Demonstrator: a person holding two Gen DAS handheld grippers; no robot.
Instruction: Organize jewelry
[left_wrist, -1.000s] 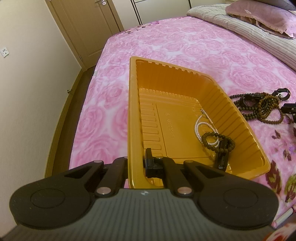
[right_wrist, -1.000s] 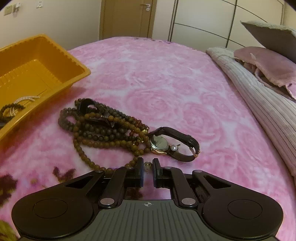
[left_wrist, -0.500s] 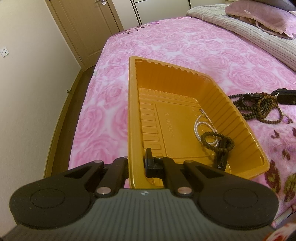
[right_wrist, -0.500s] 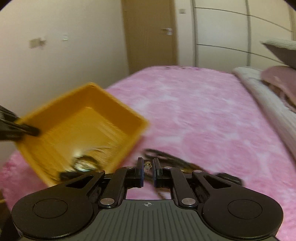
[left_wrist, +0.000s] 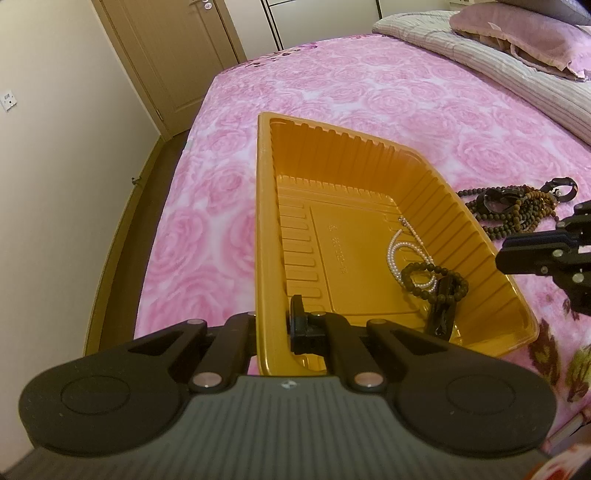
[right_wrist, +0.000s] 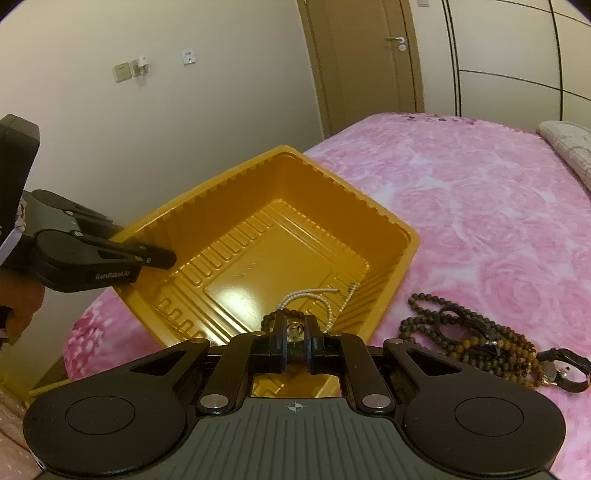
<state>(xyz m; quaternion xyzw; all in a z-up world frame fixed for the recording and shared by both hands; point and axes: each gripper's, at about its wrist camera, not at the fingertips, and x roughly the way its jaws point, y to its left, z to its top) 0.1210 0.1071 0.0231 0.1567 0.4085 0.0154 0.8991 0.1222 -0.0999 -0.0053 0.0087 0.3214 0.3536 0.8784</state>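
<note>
An orange plastic tray (left_wrist: 332, 155) (right_wrist: 369, 206) lies on the pink bed. My left gripper (left_wrist: 275, 325) is shut on its near wall, also seen from the right wrist view (right_wrist: 162, 258). Inside the tray lie a white pearl strand (left_wrist: 397, 251) (right_wrist: 314, 295) and a dark bead bracelet (left_wrist: 436, 277). My right gripper (right_wrist: 295, 332) is shut on a small gold piece of jewelry (right_wrist: 294, 328) and hovers over the tray's near edge; it shows in the left wrist view (left_wrist: 535, 254). A pile of brown bead necklaces (right_wrist: 472, 336) (left_wrist: 517, 214) and a wristwatch (right_wrist: 561, 373) lie on the bed right of the tray.
The pink rose bedspread (left_wrist: 369, 92) stretches behind the tray. A striped quilt and pillow (left_wrist: 517, 48) lie at the far right. The bed edge, wall and a wooden door (left_wrist: 166, 55) are to the left.
My right gripper lifted from beside the necklace pile and swung left with the small gold piece, now over the tray's near edge. My left gripper still holds the tray wall.
</note>
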